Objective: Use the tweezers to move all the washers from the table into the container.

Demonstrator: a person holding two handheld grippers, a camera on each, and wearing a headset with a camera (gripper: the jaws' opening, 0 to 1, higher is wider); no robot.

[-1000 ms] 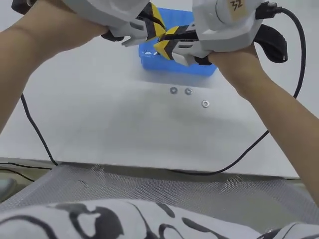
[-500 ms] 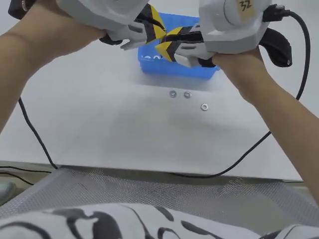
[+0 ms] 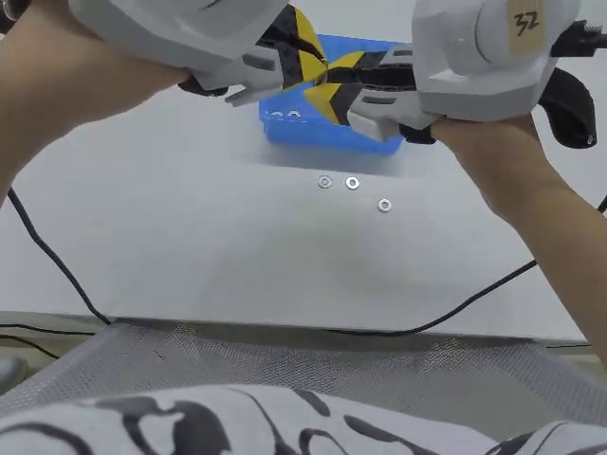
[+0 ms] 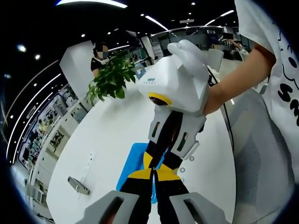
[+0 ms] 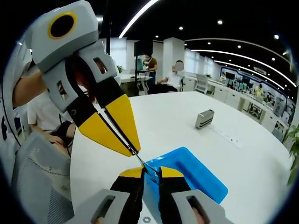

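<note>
Washers (image 3: 353,183): three are left on the desk (image 3: 190,237) near the container (image 3: 327,137), some already inside; tweezers (image 5: 145,163) are pinched by left claw (image 5: 134,149) and right claw (image 5: 152,173).

The container (image 3: 313,133) (blue) is largely hidden, contents unclear.
</note>
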